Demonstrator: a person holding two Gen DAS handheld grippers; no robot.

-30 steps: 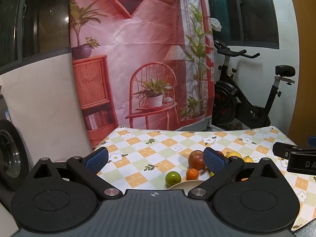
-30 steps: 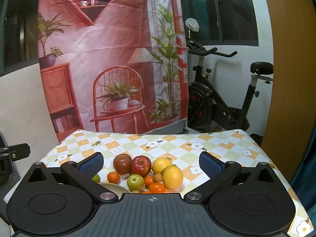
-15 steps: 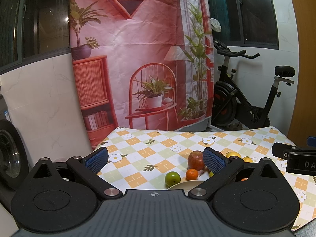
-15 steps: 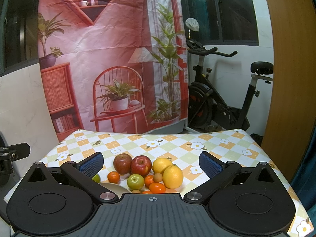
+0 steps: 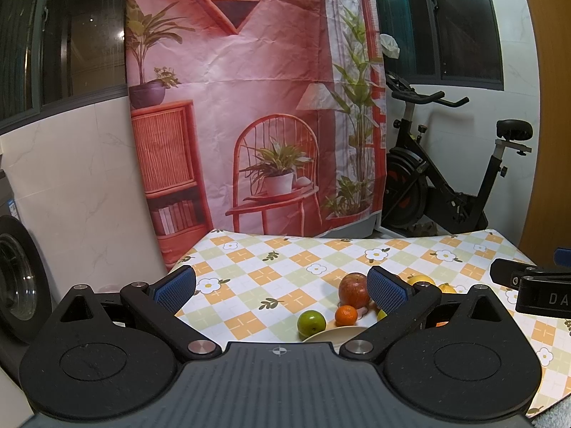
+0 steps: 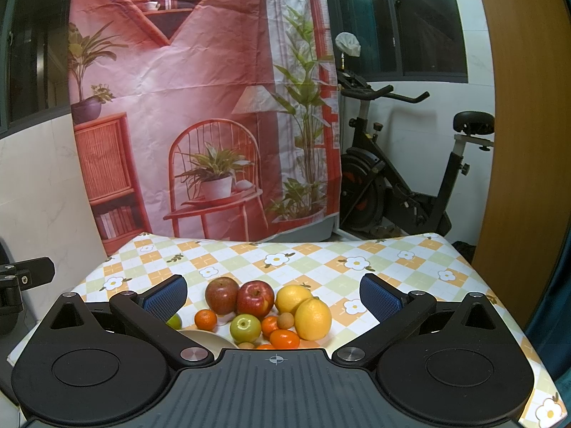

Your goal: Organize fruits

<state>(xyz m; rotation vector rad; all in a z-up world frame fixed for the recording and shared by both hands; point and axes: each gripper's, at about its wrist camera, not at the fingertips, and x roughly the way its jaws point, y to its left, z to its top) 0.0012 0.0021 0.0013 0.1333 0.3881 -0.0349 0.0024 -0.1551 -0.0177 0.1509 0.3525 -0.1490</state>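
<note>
A heap of fruit lies on the checked tablecloth [image 6: 321, 260]: two red apples [image 6: 255, 299], two lemons [image 6: 313, 318], a green apple [image 6: 245, 327], small oranges [image 6: 206, 320] and a tomato [image 6: 284, 339]. A cream plate [image 6: 203, 339] sits at the near left of the heap. My right gripper [image 6: 274, 294] hangs open above the fruit, holding nothing. In the left wrist view, my left gripper [image 5: 282, 287] is open over the cloth, with a red apple [image 5: 353, 289], an orange [image 5: 346, 315], a green fruit [image 5: 311, 322] and the plate [image 5: 335, 332] low at its right.
The table's far edge meets a printed pink backdrop [image 6: 200, 107]. An exercise bike [image 6: 403, 178] stands behind at the right. A washing machine [image 5: 18, 285] is at the left. The other gripper's black body [image 5: 535, 289] shows at the right edge of the left view.
</note>
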